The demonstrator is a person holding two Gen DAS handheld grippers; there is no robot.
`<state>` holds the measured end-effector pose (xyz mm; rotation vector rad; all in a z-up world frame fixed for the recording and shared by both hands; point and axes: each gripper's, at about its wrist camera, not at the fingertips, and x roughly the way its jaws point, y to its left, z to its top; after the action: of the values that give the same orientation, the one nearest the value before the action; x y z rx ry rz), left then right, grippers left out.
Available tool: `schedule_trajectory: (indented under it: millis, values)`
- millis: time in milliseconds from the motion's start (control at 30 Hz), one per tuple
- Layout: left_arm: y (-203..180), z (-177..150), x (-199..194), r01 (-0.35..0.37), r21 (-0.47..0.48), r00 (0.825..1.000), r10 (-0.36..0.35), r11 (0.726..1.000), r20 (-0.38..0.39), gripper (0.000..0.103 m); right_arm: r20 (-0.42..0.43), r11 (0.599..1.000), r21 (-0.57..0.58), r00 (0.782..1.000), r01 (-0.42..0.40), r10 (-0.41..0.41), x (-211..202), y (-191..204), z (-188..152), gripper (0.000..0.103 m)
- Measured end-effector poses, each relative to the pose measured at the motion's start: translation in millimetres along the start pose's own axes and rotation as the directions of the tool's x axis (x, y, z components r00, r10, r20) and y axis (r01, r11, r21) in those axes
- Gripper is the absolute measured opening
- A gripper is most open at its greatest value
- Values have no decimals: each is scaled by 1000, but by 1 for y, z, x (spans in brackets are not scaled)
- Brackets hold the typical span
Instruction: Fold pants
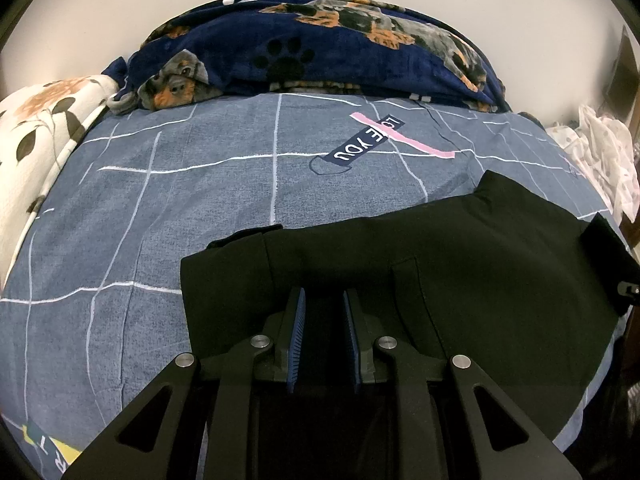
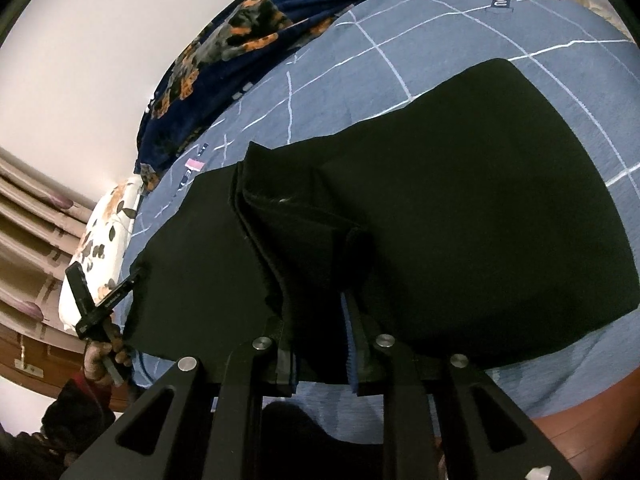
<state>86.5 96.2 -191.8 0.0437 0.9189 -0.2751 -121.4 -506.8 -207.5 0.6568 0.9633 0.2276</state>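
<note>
A home bedroom: a bed (image 1: 160, 208) under a blue-grey grid-patterned cover (printed "LOVE YOU"), a navy dog-print fleece blanket (image 1: 320, 48) heaped by the plain wall, a floral pillow (image 1: 44, 120), and pleated curtains (image 2: 28, 216) beside it.

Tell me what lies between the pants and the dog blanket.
Only bare bedsheet with its white grid lines and a "LOVE YOU" print separates the pants from the dog blanket, shown in the left wrist view.

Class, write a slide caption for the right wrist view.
Right tool grips a raised fold of black pants on the blue bedsheet.
</note>
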Motion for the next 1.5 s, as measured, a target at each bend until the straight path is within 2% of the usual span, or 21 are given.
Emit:
schedule_trajectory:
  millis: [133,267,500,633,733,767,867,967,1133,1200,1267,1433,1500]
  values:
    - [0,0,0,0,0,1000,0,1000,0,21,1,999,22,999,-42,42,-2,-5,-1,30]
    - [0,0,0,0,0,1000,0,1000,1,21,4,992,54,994,-110,110,-3,-9,-1,45]
    - [0,-1,0,1,1,1000,-1,1000,2,21,-1,973,110,979,-202,203,-3,-18,-2,52]
    - [0,-1,0,0,1,1000,0,1000,3,21,10,940,173,955,-293,296,-2,-25,-2,60]
    - [0,-1,0,1,1,1000,-1,1000,3,21,-1,890,237,916,-390,401,4,-29,-2,60]
    - [0,-1,0,1,1,1000,-1,1000,3,21,-13,881,254,909,-400,416,8,-29,-3,60]
    - [0,-1,0,2,0,1000,-2,1000,4,21,-27,885,245,910,-395,413,11,-25,-5,60]
    - [0,-1,0,1,1,1000,-1,1000,4,21,-27,874,244,898,-419,438,7,-24,0,60]
    - [0,-2,0,2,1,1000,-2,1000,5,21,-46,873,230,891,-431,452,-6,-21,3,60]
    - [0,-2,0,3,0,1000,-3,1000,7,21,-56,859,246,878,-449,475,-9,-20,0,60]
    - [0,-2,0,2,-1,1000,-2,1000,9,21,-63,854,271,876,-445,477,-8,-20,-4,61]
    - [1,-2,-1,5,-3,1000,-5,1000,9,21,-85,811,384,857,-442,508,7,-22,-14,61]
    - [1,-2,-1,7,-4,1000,-7,1000,11,21,-100,821,402,871,-407,481,11,-22,-17,61]
